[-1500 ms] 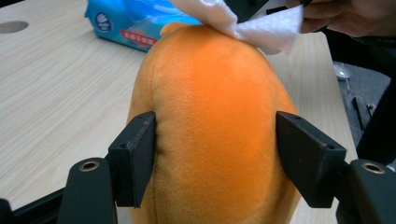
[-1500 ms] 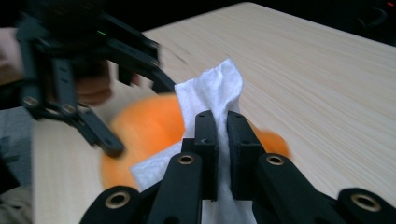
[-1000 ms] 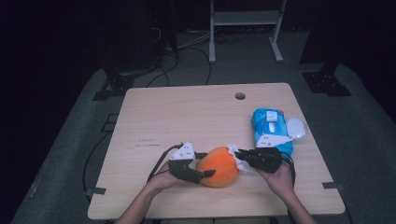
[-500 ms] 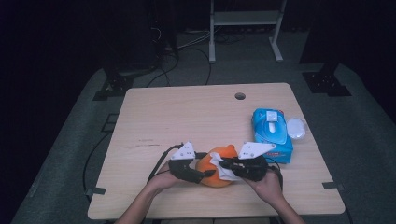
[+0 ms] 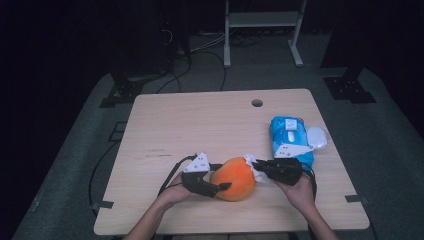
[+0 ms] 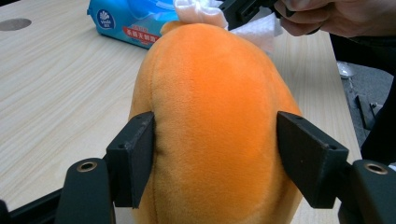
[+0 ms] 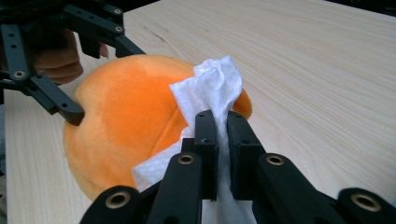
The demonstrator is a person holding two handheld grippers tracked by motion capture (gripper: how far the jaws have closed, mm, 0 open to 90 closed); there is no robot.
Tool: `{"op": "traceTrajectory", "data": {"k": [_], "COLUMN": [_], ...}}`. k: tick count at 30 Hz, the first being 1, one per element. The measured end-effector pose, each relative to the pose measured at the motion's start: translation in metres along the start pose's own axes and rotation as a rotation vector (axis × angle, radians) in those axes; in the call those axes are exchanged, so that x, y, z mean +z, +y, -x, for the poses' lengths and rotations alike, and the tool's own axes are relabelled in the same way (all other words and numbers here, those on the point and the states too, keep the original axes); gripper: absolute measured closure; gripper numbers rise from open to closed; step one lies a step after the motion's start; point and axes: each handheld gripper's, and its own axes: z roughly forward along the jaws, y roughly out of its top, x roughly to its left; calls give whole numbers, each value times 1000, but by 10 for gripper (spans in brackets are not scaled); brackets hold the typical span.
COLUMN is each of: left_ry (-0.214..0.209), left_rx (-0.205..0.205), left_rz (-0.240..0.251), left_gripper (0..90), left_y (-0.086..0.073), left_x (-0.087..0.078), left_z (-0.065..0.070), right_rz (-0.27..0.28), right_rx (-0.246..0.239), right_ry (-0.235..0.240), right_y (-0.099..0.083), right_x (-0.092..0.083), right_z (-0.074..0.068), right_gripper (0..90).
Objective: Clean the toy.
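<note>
An orange plush toy [image 5: 234,178] lies near the table's front edge. My left gripper [image 5: 216,186] is shut on it from the left, and its two black jaws press into the plush's sides [image 6: 215,107]. My right gripper [image 5: 256,168] sits at the toy's right end, shut on a crumpled white tissue [image 7: 212,88]. The tissue rests against the top of the plush [image 7: 126,121]. In the left gripper view the tissue [image 6: 201,10] shows beyond the toy's far end, with the right gripper [image 6: 243,9] behind it.
A blue pack of wipes [image 5: 287,135] lies at the right of the table [image 5: 200,120], just behind my right hand. A small white round object [image 5: 316,136] sits beside it. A round hole [image 5: 257,103] is near the far edge.
My right gripper carried the tissue left across the top of the plush, then came back to its right end. The left gripper has kept its hold and stayed still.
</note>
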Motion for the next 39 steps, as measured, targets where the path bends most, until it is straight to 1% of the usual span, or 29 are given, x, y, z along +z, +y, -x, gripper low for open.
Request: {"op": "traceTrajectory", "data": {"k": [5, 10, 12, 13, 15, 17, 19, 21, 23, 29, 30, 31, 33, 36, 39], "left_ry": [1, -1, -3, -4, -6, -6, -6, -5, -7, -6, -6, -5, -7, -9, -21], "left_rx": [7, 10, 10, 10, 13, 15, 17, 19, 22, 27, 29, 32, 43, 58, 89], "left_rz": [-4, -3, -2, -1, -2, 0, -1, -1, -4, -6, -7, -10, -15, -19, -18], "left_gripper": [307, 306, 304, 304, 303, 302, 302, 302, 303, 303, 303, 303, 302, 301, 300], "left_y": [0, 0, 0, 0, 0, 1, 1, 1, 1, 3, 3, 3, 4, 6, 9], "left_x": [0, 0, 0, 0, 0, 1, 0, 0, 0, 1, 1, 2, 2, 3, 6], "left_z": [1, 2, 2, 2, 2, 3, 3, 3, 4, 5, 5, 6, 7, 11, 16], "right_rz": [-21, -29, -23, -14, 12, 29, 33, 24, 21, -13, -12, -10, -5, 19, 49], "right_rx": [15, 9, -1, -4, -9, -29, -52, -69, -54, -4, 5, 8, -12, -36, -54], "right_ry": [-14, -24, -24, -16, 13, 35, 49, 43, 48, 14, 17, 16, 8, 21, 49], "right_y": [-2, -2, 0, 1, 5, 9, 12, 13, 10, 0, 0, 1, 5, 13, 21], "right_x": [0, -1, -2, -2, -4, -5, -5, -4, -4, -5, -5, -5, -4, -4, -4], "right_z": [4, 6, 3, 1, -4, -12, -18, -20, -16, 0, 1, 1, -3, -11, -21], "right_gripper": [832, 832, 832, 832, 832, 831, 831, 831, 832, 831, 831, 831, 831, 832, 831]}}
